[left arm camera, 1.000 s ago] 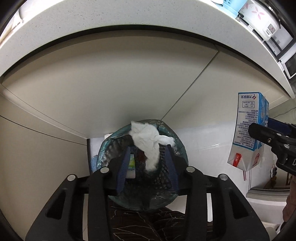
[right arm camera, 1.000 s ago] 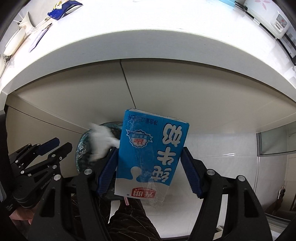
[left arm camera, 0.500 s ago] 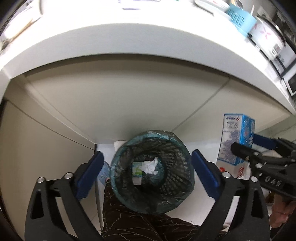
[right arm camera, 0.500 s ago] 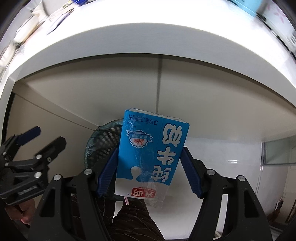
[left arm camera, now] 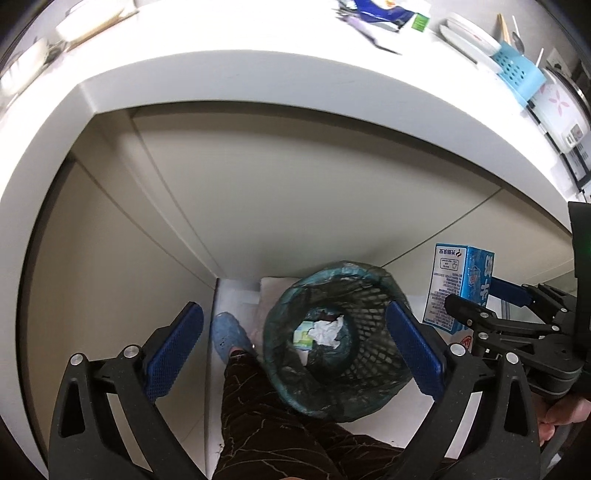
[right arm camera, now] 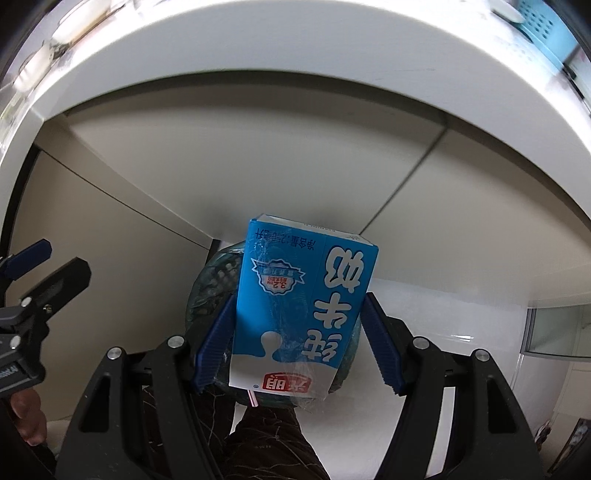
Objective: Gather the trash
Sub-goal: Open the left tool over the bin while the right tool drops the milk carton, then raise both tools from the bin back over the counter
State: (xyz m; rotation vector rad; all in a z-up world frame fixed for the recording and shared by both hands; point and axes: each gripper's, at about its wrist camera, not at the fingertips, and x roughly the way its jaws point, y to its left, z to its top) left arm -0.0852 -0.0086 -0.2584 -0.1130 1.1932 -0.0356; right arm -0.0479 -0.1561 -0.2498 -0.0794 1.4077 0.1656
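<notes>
A black mesh waste bin [left arm camera: 347, 266] with a green liner stands on the floor below the counter. A crumpled white tissue [left arm camera: 327, 330] lies inside it. My left gripper [left arm camera: 291, 332] hangs above the bin, jaws wide open and nothing between the pads. My right gripper [right arm camera: 299, 302] is shut on a blue milk carton [right arm camera: 295, 295], held upside down over the bin [right arm camera: 212, 284]. The left wrist view shows the carton [left arm camera: 448, 280] and the right gripper [left arm camera: 472, 291] just right of the bin. The left gripper [right arm camera: 64, 258] appears at the left edge of the right wrist view.
A white countertop edge [left arm camera: 295, 74] overhangs beige cabinet doors [left arm camera: 295, 184] behind the bin. On the counter are wrappers [left arm camera: 380, 11], a blue basket [left arm camera: 517, 70] and a rice cooker [left arm camera: 557, 107]. A person's dark trouser leg [left arm camera: 266, 413] and blue slipper [left arm camera: 229, 334] stand beside the bin.
My left gripper opened and the white tissue dropped into the bin; the gripper then drew back and up. My right gripper carried the carton sideways to above the bin.
</notes>
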